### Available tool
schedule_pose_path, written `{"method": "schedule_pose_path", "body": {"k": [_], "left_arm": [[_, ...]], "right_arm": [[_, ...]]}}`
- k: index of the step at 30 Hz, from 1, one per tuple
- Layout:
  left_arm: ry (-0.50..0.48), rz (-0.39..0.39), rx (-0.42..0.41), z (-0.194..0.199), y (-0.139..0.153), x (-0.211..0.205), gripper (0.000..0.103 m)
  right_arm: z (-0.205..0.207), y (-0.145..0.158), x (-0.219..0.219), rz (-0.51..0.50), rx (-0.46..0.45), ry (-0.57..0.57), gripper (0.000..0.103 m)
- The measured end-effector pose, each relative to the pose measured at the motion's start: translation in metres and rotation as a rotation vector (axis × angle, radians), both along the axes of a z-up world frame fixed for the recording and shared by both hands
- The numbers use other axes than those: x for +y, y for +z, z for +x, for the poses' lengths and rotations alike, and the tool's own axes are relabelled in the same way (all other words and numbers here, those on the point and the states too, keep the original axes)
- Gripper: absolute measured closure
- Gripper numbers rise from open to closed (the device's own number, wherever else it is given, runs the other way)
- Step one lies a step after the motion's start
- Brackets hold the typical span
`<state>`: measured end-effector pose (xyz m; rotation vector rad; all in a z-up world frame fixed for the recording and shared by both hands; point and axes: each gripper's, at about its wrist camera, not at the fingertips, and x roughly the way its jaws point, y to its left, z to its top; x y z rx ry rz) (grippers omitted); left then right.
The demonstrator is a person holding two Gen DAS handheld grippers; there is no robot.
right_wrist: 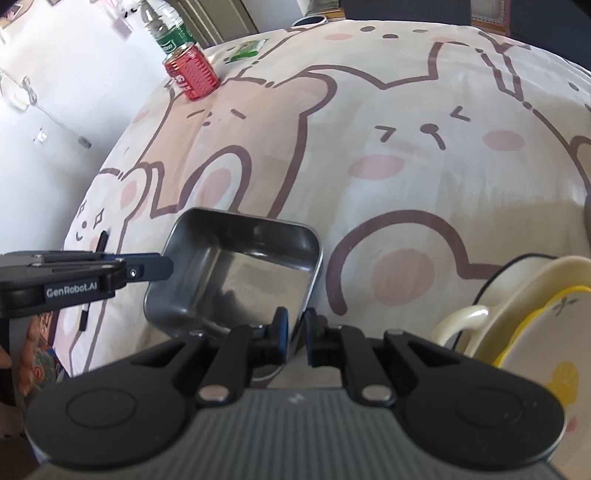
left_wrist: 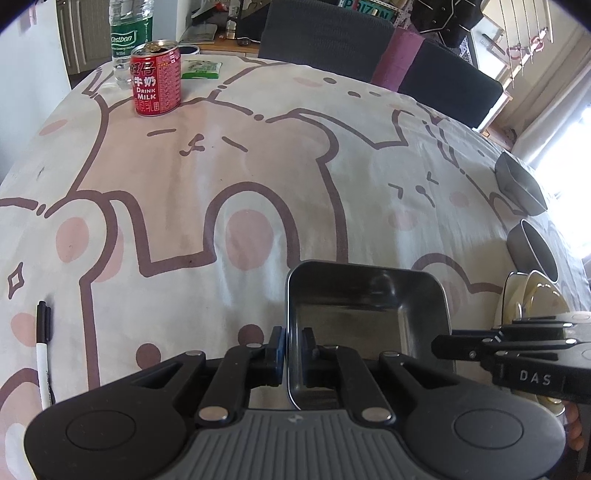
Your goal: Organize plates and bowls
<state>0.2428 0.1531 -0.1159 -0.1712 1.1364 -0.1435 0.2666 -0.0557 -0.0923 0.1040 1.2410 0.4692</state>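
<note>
A square steel tray (left_wrist: 369, 306) sits on the cartoon-print tablecloth (left_wrist: 207, 177), close in front of both grippers. My left gripper (left_wrist: 293, 347) is shut on the tray's left wall, one pad outside and one inside. My right gripper (right_wrist: 295, 332) is shut on the tray's (right_wrist: 236, 273) near right wall. Each gripper shows side-on in the other view: the right gripper (left_wrist: 437, 345) and the left gripper (right_wrist: 166, 266). Right of the tray stands a cream cup (right_wrist: 458, 325) among stacked cream and yellow dishes (right_wrist: 546, 332).
Two steel bowls (left_wrist: 521, 184) (left_wrist: 535, 251) lie at the table's right edge. A red milk can (left_wrist: 157, 79), a water bottle (left_wrist: 129, 37) and a green packet (left_wrist: 201, 70) stand at the far left. A marker pen (left_wrist: 43, 350) lies near left. Dark chairs (left_wrist: 325, 33) stand behind the table.
</note>
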Motion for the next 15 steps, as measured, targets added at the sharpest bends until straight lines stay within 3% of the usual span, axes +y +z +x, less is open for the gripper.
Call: {"method": "schedule_pose_path", "body": {"k": [6, 8, 11, 15], "left_arm": [[-0.004, 0.013, 0.008, -0.0002, -0.0013, 0.0007, 0.09], [-0.003, 0.011, 0.005, -0.0011, -0.0004, 0.0016, 0.079], [-0.009, 0.015, -0.003, -0.0025, 0.0013, 0.002, 0.068], [-0.027, 0.012, -0.007, -0.0041, 0.005, 0.0016, 0.062]], "right_arm": [[-0.0013, 0.0008, -0.0004, 0.007, 0.005, -0.009, 0.087], [-0.002, 0.001, 0.0013, 0.011, 0.017, -0.001, 0.083], [-0.0054, 0.0042, 0.0038, 0.002, 0.005, 0.021, 0.071], [-0.0085, 0.0092, 0.0028, -0.001, -0.019, 0.018, 0.05]]}}
